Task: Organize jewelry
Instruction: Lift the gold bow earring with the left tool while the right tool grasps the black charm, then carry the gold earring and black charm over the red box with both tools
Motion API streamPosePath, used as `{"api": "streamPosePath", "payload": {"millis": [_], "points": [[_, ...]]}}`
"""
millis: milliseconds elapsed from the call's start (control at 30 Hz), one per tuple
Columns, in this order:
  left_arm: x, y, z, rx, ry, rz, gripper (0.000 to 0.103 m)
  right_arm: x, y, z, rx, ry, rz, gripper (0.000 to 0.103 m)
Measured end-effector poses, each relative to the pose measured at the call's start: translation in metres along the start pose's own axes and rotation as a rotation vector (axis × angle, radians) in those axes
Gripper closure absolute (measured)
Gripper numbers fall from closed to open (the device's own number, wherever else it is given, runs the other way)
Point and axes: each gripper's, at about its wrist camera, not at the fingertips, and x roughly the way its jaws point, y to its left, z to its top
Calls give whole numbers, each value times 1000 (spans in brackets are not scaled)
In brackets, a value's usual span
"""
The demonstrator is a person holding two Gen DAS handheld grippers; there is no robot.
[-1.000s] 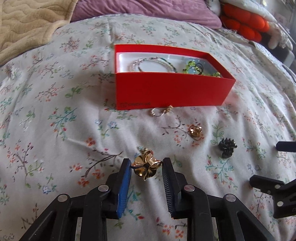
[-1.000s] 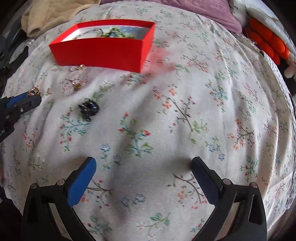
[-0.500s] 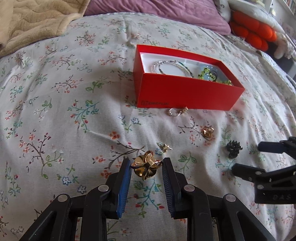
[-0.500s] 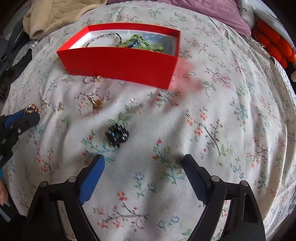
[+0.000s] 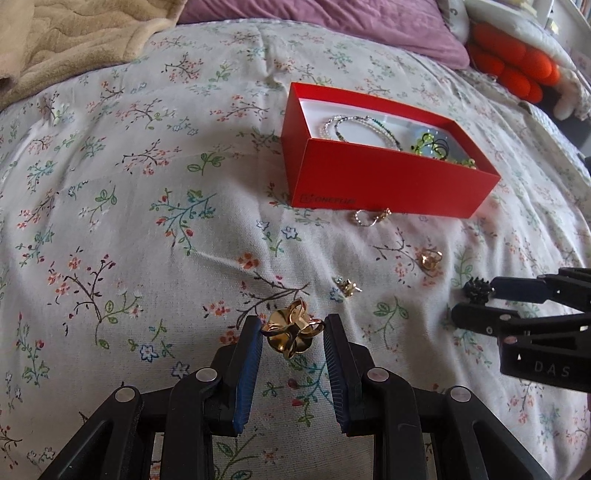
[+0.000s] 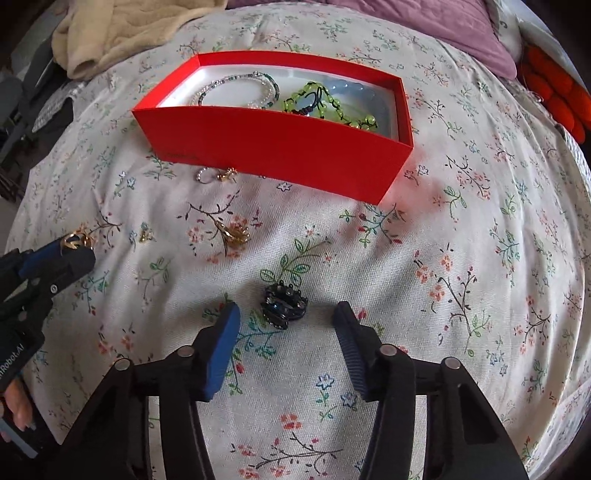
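Observation:
My left gripper [image 5: 292, 334] is shut on a gold flower-shaped ring [image 5: 290, 332], held above the floral bedspread. A black beaded ring [image 6: 283, 303] lies on the cover between the tips of my right gripper [image 6: 286, 314], whose jaws are closing with a gap still on each side of it. The red box [image 6: 280, 147] beyond holds beaded bracelets [image 6: 236, 86] and a green bead piece [image 6: 325, 105]. From the left wrist view the right gripper [image 5: 476, 302] comes in at the right edge around the black ring [image 5: 478, 288].
Loose pieces lie on the bedspread: a silver and gold pair [image 6: 216, 174] by the box front, a gold ring [image 6: 236, 234], a small stud [image 5: 345, 285]. A beige blanket [image 5: 74, 44], a purple pillow [image 5: 332, 22] and orange cushions [image 5: 517, 70] lie behind.
My right gripper has moved across the cover to the black ring and narrowed its jaws around it. My left gripper keeps the gold ring and has rolled slightly.

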Motion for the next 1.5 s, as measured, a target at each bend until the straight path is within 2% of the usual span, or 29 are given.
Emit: {"api": "streamPosePath", "payload": {"millis": [400, 800, 1000, 1500], "points": [[3, 0, -1, -3, 15, 7, 75, 0, -11, 6, 38, 0, 37, 77], [3, 2, 0, -14, 30, 16, 75, -6, -20, 1, 57, 12, 66, 77], [-3, 4, 2, -50, 33, 16, 75, -15, -23, -1, 62, 17, 71, 77], [-29, -12, 29, -129, -18, -50, 75, -64, -28, 14, 84, -69, 139, 77]]}}
